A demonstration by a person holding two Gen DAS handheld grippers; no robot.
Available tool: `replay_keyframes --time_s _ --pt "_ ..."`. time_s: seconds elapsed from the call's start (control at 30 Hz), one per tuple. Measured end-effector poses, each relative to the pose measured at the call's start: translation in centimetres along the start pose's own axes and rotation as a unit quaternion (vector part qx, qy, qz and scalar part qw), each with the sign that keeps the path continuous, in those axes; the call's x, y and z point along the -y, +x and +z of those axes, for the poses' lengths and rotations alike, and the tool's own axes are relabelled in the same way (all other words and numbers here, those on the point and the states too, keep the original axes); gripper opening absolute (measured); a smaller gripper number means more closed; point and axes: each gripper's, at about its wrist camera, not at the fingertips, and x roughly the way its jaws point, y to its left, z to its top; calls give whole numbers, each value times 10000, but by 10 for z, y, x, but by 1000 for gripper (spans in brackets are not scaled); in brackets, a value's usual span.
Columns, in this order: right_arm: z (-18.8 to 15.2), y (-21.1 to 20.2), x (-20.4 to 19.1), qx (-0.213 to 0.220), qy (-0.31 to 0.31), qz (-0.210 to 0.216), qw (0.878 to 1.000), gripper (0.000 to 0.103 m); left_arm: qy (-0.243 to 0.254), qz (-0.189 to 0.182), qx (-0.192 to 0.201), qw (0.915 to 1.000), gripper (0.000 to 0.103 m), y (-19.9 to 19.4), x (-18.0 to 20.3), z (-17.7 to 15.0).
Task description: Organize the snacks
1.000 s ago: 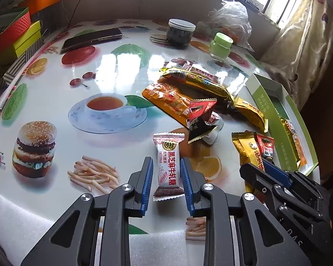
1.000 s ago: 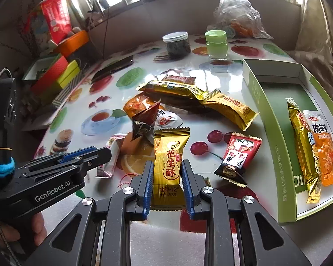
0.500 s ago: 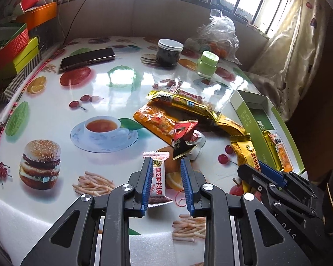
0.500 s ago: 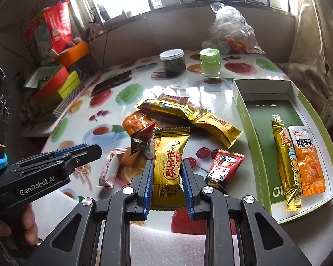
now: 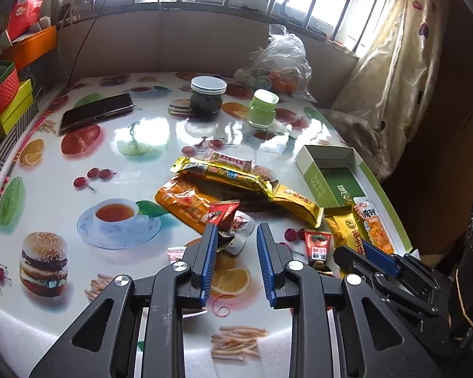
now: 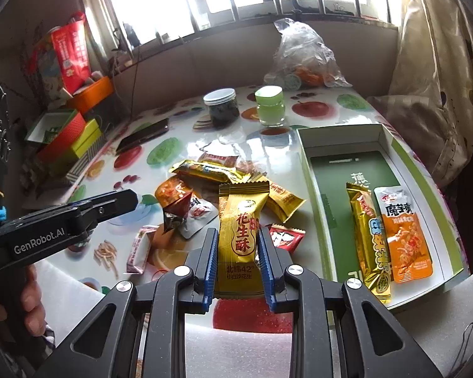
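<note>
So since a second ago I'm lifting both hands up and back: the gold peanut candy pack (image 6: 240,236) is coming up off the table with my right gripper (image 6: 238,252), and the pink-and-white nougat bar (image 6: 138,250) that was sitting between my left fingers is getting left behind on the table, off to the left of my left gripper (image 5: 235,258).

Right now the right fingers are pinching the gold pack by its lower half, pack standing upright, top end flopping free. The left fingers are sitting a moderate gap apart and gripping nothing; they're hovering above the pile near the small red triangular packet (image 5: 222,215).

The green box (image 6: 425,189) is lying to the right, already holding a long gold bar (image 6: 370,242) and an orange konjac packet (image 6: 405,239).

What I'm worrying about:
- slick foil, edge-on grip, so the pack could be sliding out mid-carry if I swing fast
- dropping it on top of the two snacks already in the box instead of the bare green part beyond them
- catching the box wall on the way in and nudging it toward the table edge, which looks close
- my two grippers are working near each other, so bumping is possible
</note>
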Motion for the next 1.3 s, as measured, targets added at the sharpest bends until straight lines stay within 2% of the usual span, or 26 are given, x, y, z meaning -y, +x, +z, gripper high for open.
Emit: replay_keyframes --time_s 0.5,0.87,1.3 --pt "3 -19 58 200 523 -484 9973 24 511 -575 -82 9970 27 23 56 22" --pt "-4 -15 96 90 844 -872 9926 23 735 -1108 -355 9905 27 53 98 38" --pt "-15 1 109 -187 792 -892 9927 24 963 -1254 -740 9846 27 97 130 39"
